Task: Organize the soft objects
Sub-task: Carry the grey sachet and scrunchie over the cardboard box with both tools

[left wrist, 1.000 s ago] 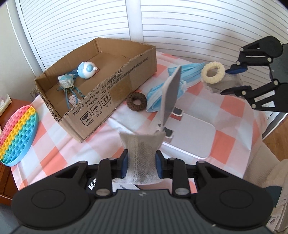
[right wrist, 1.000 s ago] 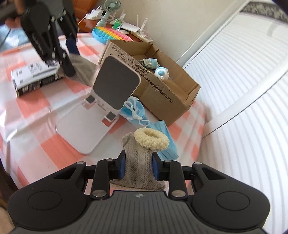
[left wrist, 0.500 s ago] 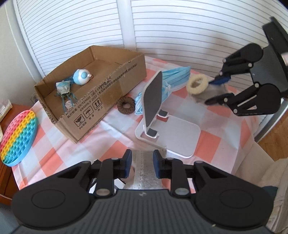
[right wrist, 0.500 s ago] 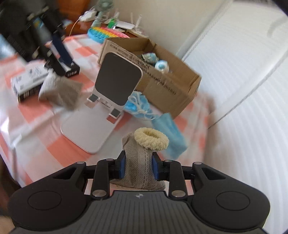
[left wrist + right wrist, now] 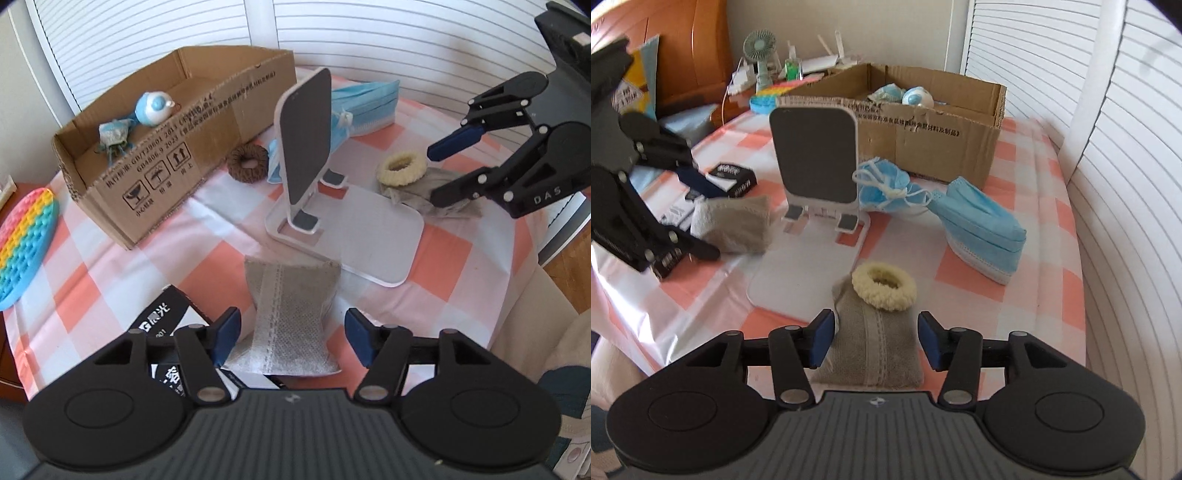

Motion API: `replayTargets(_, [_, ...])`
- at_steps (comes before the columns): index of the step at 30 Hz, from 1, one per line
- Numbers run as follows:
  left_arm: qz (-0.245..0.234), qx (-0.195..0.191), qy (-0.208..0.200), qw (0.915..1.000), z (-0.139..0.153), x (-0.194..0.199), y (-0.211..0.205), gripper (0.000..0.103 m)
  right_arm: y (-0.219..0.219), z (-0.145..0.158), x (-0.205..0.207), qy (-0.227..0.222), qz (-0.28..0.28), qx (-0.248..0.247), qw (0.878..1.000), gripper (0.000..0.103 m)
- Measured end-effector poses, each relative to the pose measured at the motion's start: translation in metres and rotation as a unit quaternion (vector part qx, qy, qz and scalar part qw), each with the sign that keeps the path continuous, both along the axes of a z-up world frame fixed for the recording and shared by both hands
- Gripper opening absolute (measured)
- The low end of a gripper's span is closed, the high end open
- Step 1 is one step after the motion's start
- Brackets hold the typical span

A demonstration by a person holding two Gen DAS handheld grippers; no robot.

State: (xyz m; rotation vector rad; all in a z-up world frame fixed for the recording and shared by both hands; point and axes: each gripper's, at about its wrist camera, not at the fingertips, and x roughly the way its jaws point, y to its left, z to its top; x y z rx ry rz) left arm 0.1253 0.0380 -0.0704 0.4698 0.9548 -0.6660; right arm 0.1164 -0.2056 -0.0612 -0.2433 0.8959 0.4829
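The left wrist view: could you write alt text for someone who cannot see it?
An open left hand-held gripper straddles a grey mesh pouch lying on a pink-and-white checked tablecloth. Beyond stand a white phone stand and a cardboard box holding a blue toy. At right, the open right hand-held gripper hovers by a cream scrunchie.

Checked tablecloth (image 5: 229, 258) under box (image 5: 159, 184), stand (image 5: 369, 236)

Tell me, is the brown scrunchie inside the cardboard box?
No, the brown scrunchie lies on the checked tablecloth just outside the cardboard box, beside the phone stand.
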Motion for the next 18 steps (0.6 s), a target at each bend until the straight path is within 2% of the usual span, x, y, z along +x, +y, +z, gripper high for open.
replayTargets(3, [0.002, -0.003, 0.004, 1.0, -0.001, 0.002, -0.001, 0.068, -0.002, 0.002, 0.005, -0.005, -0.004, 0.015, 1.0, 0.055])
replayTargets(11, [0.002, -0.007, 0.02, 0.9998, -0.007, 0.011, -0.003, 0.068, -0.004, -0.004, 0.03, 0.016, -0.019, 0.05, 0.998, 0.055])
replayTargets(13, [0.002, -0.012, 0.025, 0.9996, -0.007, 0.013, -0.002, 0.062, -0.005, -0.006, 0.034, 0.021, -0.022, 0.057, 0.998, 0.051])
replayTargets(14, [0.003, -0.016, 0.028, 0.9995, -0.006, 0.014, -0.002, 0.051, -0.005, -0.007, 0.036, 0.024, -0.022, 0.06, 0.998, 0.045])
replayTargets(15, [0.004, -0.019, 0.032, 0.9993, -0.006, 0.015, -0.001, 0.04, -0.004, -0.008, 0.037, 0.027, -0.021, 0.059, 0.998, 0.043])
replayTargets(18, [0.006, -0.022, 0.03, 0.9993, -0.003, 0.016, 0.0, 0.034, -0.002, -0.006, 0.034, 0.016, -0.019, 0.052, 0.998, 0.037])
